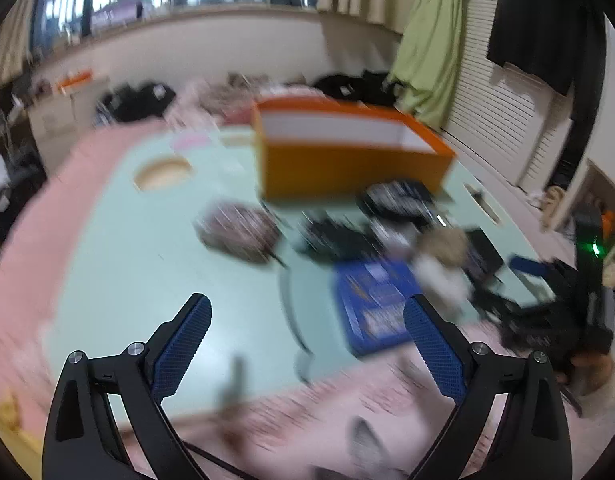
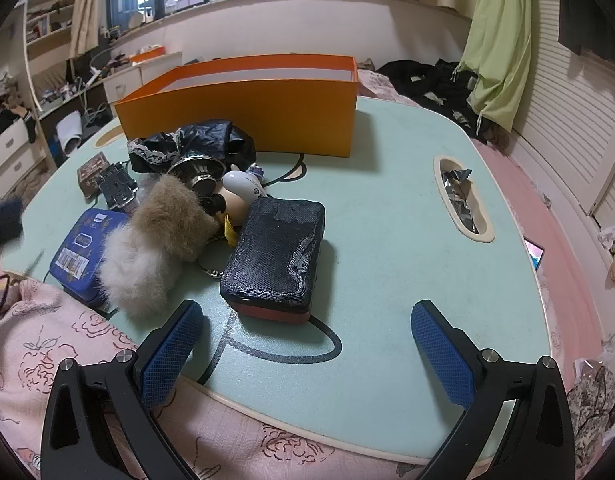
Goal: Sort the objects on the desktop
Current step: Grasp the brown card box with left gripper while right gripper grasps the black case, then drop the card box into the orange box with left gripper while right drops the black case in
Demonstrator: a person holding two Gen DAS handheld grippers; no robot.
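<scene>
**A:** On the pale green lap table [image 2: 387,216], largest first: open orange cardboard box [image 2: 243,112] at the far edge, looks empty from what shows of the inside. Presumably the bin for the sort. Light, stiff walls, no reason to lift it.

**B:** Next?

**A:** Dark blue textured rectangular case with a red base [image 2: 273,258], nearest the right gripper [image 2: 305,326]. Rigid, probably the heaviest loose item. The rough surface should hold well on the pads. I'd clamp across the short sides, low, near the red base.

**B:** Blue tin?

**A:** Flat blue printed tin [image 2: 81,254] at the near left edge, partly under the fur. Hard and smooth, so likely slippery. Take it by the edges, not the lid face.

**B:** Fur thing?

**A:** Tan-and-white fluffy pompom [image 2: 155,240], touching the tin and the case. Very light and soft; it will squash. Pinch deep into the core, and expect the keyring under it to drag along.

**B:** Rest of the pile?

**A:** Black crumpled fabric with lace trim [image 2: 191,142] just in front of the box: limp, so bunch-grab it. Small white round-headed figurine [image 2: 243,194] behind the case: hard, smooth, possibly fragile, so light squeeze.

**B:** Grippers?

**A:** Right gripper: fingers wide apart, empty, hovering over the near table edge. Left gripper [image 1: 307,338]: also spread and empty; its view is motion-blurred, so the details there are unreliable.
</scene>
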